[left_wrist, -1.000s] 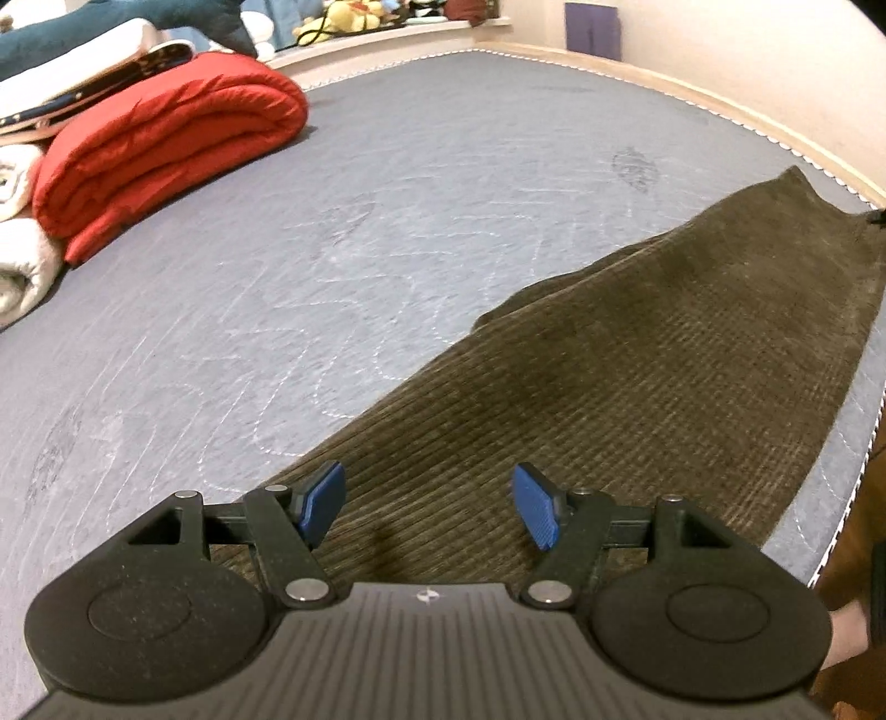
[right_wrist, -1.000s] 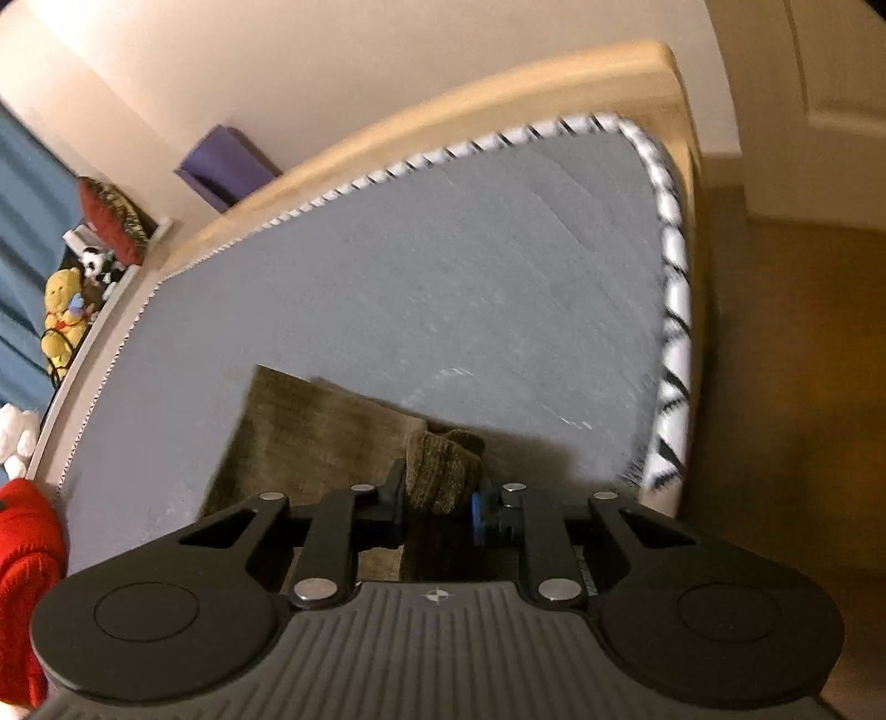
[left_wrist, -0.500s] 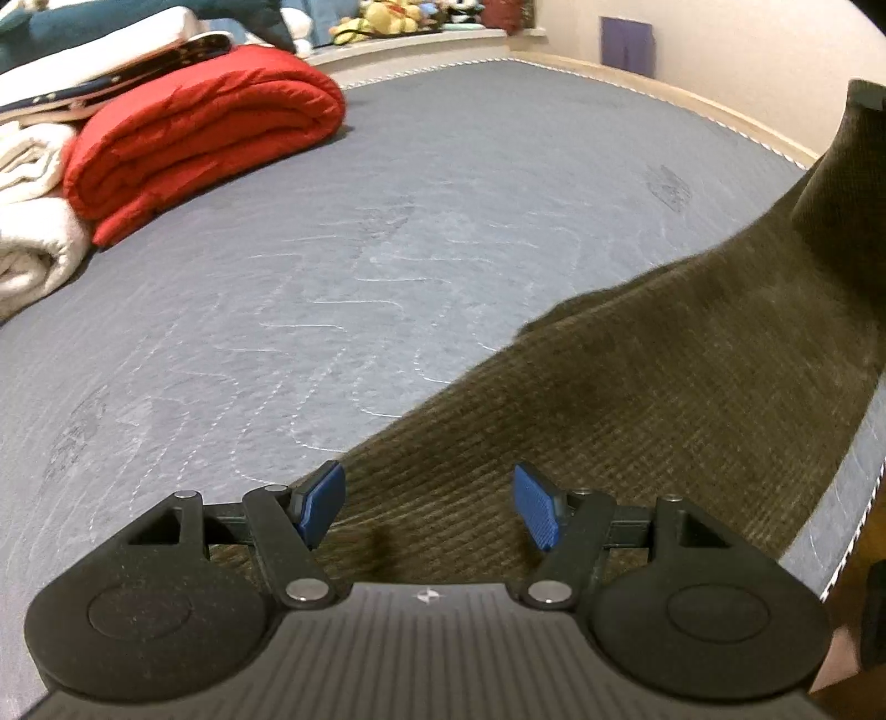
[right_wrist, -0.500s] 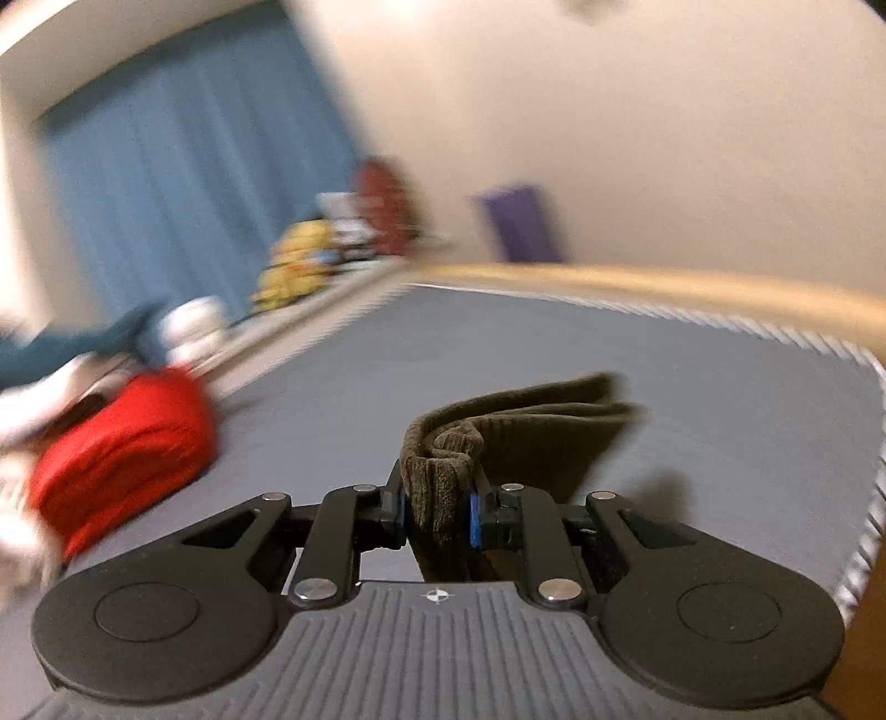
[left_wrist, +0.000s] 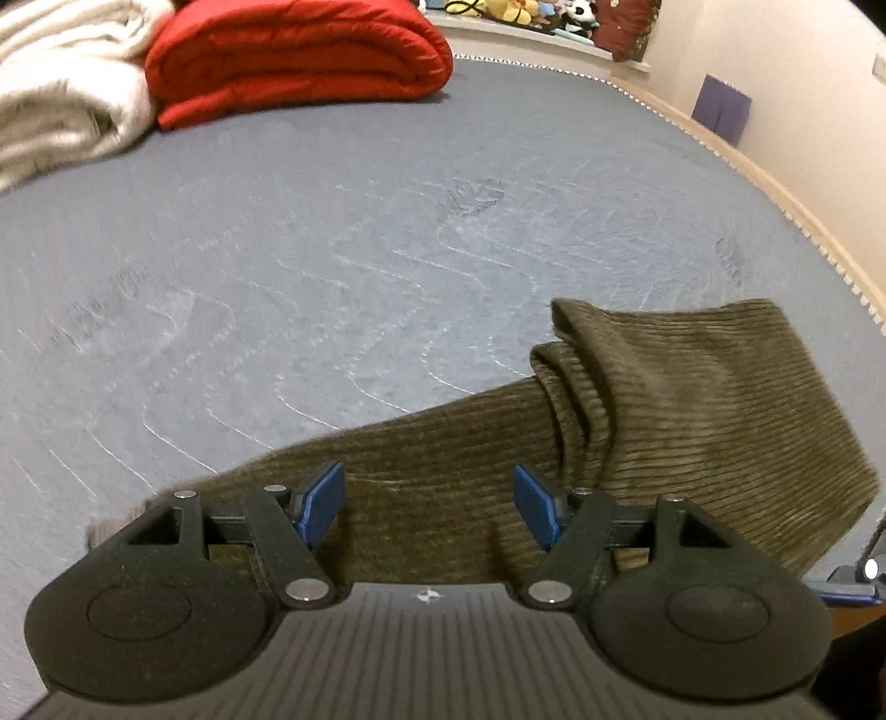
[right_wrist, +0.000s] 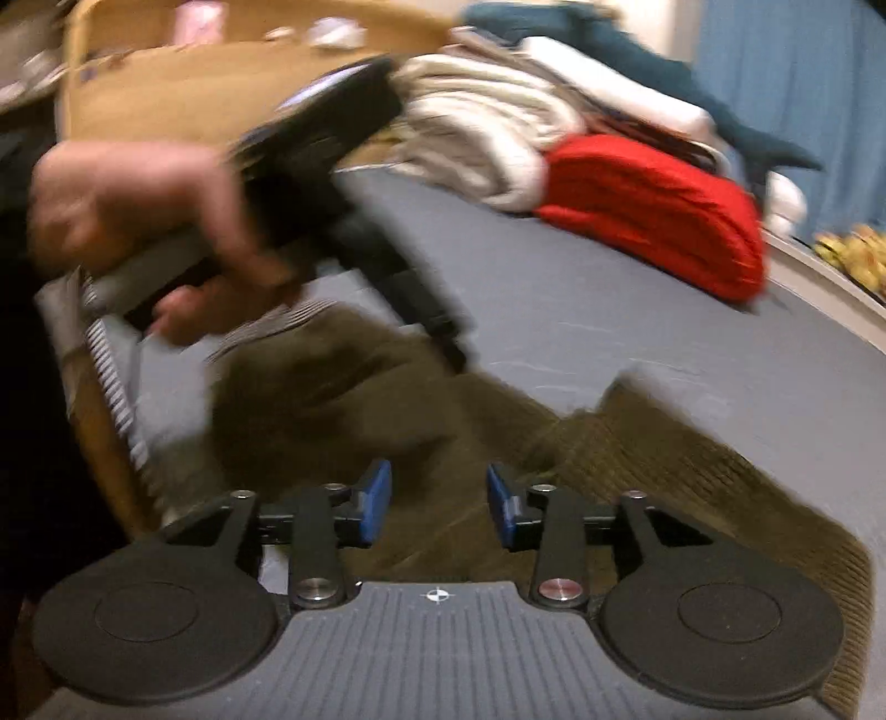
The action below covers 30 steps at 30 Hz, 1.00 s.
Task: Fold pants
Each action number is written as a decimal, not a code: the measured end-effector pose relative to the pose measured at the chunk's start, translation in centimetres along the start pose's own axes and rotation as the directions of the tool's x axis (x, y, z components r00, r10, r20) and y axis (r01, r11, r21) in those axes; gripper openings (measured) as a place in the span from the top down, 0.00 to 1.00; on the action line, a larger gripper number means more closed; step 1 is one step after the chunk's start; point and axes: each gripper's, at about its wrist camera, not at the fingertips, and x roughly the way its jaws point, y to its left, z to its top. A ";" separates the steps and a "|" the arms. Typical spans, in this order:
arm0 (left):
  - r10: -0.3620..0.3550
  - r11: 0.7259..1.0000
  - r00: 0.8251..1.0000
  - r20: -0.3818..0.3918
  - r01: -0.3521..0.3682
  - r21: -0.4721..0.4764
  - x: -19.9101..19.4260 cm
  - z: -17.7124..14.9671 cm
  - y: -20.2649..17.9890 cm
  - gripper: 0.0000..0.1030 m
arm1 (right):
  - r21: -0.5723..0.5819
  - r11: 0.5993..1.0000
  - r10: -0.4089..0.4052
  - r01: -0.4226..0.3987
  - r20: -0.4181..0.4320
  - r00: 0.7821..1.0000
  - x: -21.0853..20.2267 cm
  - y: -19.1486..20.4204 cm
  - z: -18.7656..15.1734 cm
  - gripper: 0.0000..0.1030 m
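Observation:
Olive-brown corduroy pants lie on the grey mattress, with one end folded back over the rest. My left gripper is open and empty, low over the pants' near part. My right gripper is open and empty above the pants, in a blurred view. The left gripper and the hand that holds it show in the right wrist view, above the pants' far end.
A folded red blanket and white blankets lie at the far side of the mattress. Stuffed toys line a ledge by the wall. The mattress's zigzag edge and the wooden floor lie on the left.
My right gripper carried the pants' end over towards the left gripper, then opened and let it go. The pants now lie folded over. My left gripper stayed open.

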 end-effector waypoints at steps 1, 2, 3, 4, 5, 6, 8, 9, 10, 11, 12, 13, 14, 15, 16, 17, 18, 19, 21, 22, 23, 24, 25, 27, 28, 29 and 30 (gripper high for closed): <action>-0.019 1.000 1.000 -0.006 0.018 -0.016 0.2 0.1 0.2 0.30 | 0.000 1.000 0.007 -0.007 0.005 1.000 -0.4 -0.2 0.0 0.43; -0.037 0.999 0.999 -0.011 0.037 -0.035 0.3 0.2 0.2 0.30 | 0.010 1.000 -0.002 0.002 0.012 1.000 -0.9 -0.7 -0.1 0.39; -0.054 0.997 0.998 -0.012 0.053 -0.051 0.5 0.2 0.2 0.30 | 0.026 0.999 -0.019 0.019 0.013 1.000 -1.2 -1.0 -0.2 0.38; -0.074 0.995 0.997 -0.014 0.073 -0.069 0.7 0.3 0.2 0.30 | 0.048 0.998 -0.035 0.035 0.006 0.999 -1.4 -1.6 -0.3 0.36; -0.098 0.991 0.995 -0.016 0.097 -0.088 1.0 0.5 0.1 0.30 | 0.083 0.995 -0.053 0.054 -0.013 0.999 -1.5 -2.6 -0.6 0.36; -0.127 0.987 0.992 -0.018 0.124 -0.106 1.3 0.7 -0.1 0.30 | 0.117 0.991 -0.066 0.069 -0.032 0.997 -1.4 -3.2 -1.0 0.36; -0.180 0.976 0.984 -0.018 0.176 -0.128 2.1 1.0 -0.8 0.30 | 0.178 0.980 -0.080 0.093 -0.078 0.994 -1.1 -4.8 -2.1 0.36; -0.204 0.971 0.979 -0.019 0.200 -0.131 2.5 1.3 -1.2 0.30 | 0.200 0.974 -0.085 0.104 -0.101 0.991 -0.7 -5.2 -2.7 0.36; -0.224 0.967 0.974 -0.025 0.219 -0.129 3.0 1.5 -1.6 0.30 | 0.209 0.972 -0.086 0.110 -0.118 0.989 -0.5 -5.4 -3.1 0.36; -0.236 0.965 0.971 -0.032 0.230 -0.126 3.5 1.7 -2.2 0.30 | 0.207 0.972 -0.084 0.111 -0.134 0.987 -0.4 -5.5 -3.4 0.36; -0.247 0.962 0.968 -0.041 0.241 -0.126 4.0 1.8 -2.8 0.30 | 0.192 0.976 -0.078 0.106 -0.146 0.986 -0.2 -5.3 -3.7 0.36; -0.256 0.960 0.965 -0.052 0.248 -0.128 4.7 2.0 -3.4 0.29 | 0.172 0.980 -0.075 0.101 -0.152 0.986 -0.2 -5.2 -3.9 0.36; -0.263 0.959 0.963 -0.066 0.253 -0.130 5.4 2.2 -3.9 0.23 | 0.144 0.985 -0.071 0.093 -0.155 0.985 0.0 -4.8 -4.0 0.36; -0.261 0.959 0.962 -0.078 0.249 -0.133 6.1 2.3 -4.3 0.21 | 0.101 0.991 -0.072 0.089 -0.159 0.985 0.4 -4.3 -4.1 0.36; -0.260 0.959 0.962 -0.088 0.246 -0.140 6.8 2.4 -4.6 0.21 | 0.064 0.994 -0.077 0.089 -0.164 0.983 0.8 -3.7 -4.1 0.36; -0.264 0.957 0.959 -0.105 0.247 -0.154 7.7 2.6 -4.8 0.21 | 0.032 0.995 -0.085 0.092 -0.171 0.982 1.2 -3.3 -4.3 0.36; -0.274 0.952 0.954 -0.122 0.251 -0.175 8.5 2.7 -4.9 0.21 | 0.011 0.995 -0.091 0.094 -0.181 0.979 1.6 -3.0 -4.5 0.36; -0.281 0.948 0.950 -0.135 0.252 -0.195 9.2 2.7 -5.0 0.20 | 0.009 0.996 -0.088 0.091 -0.189 0.978 1.8 -2.9 -4.6 0.36; -0.278 0.947 0.950 -0.145 0.246 -0.206 9.9 2.7 -5.4 0.20 | 0.043 0.995 -0.075 0.085 -0.194 0.978 1.8 -3.3 -4.7 0.36; -0.273 0.950 0.950 -0.149 0.242 -0.195 10.1 2.8 -5.7 0.20 | 0.068 0.994 -0.073 0.087 -0.193 0.978 1.6 -3.7 -4.6 0.36; -0.266 0.955 0.952 -0.149 0.240 -0.175 10.0 2.7 -5.9 0.30 | 0.097 0.991 -0.071 0.091 -0.187 0.980 1.3 -4.3 -4.5 0.36; -0.257 0.961 0.955 -0.146 0.235 -0.148 9.9 2.7 -6.3 0.45 | 0.134 0.986 -0.072 0.096 -0.175 0.982 0.8 -5.0 -4.2 0.36; -0.252 0.964 0.957 -0.144 0.234 -0.129 9.6 2.7 -6.4 0.69 | 0.170 0.980 -0.078 0.106 -0.163 0.984 0.2 -5.7 -4.0 0.36; -0.272 0.958 0.956 -0.112 0.258 -0.121 8.3 2.8 -6.2 0.80 | 0.254 0.956 -0.114 0.146 -0.138 0.984 -1.3 -7.6 -3.6 0.34; -0.282 0.956 0.955 -0.096 0.270 -0.118 7.6 2.7 -6.0 0.82 | 0.299 0.938 -0.143 0.175 -0.128 0.981 -2.1 -8.5 -3.6 0.28; -0.289 0.953 0.954 -0.081 0.279 -0.123 7.0 2.7 -5.6 0.83 | 0.351 0.913 -0.178 0.210 -0.120 0.977 -2.9 -9.5 -3.7 0.26; -0.288 0.951 0.955 -0.068 0.276 -0.140 6.4 2.6 -5.0 0.83 | 0.405 0.880 -0.219 0.248 -0.117 0.969 -3.6 -10.5 -4.0 0.23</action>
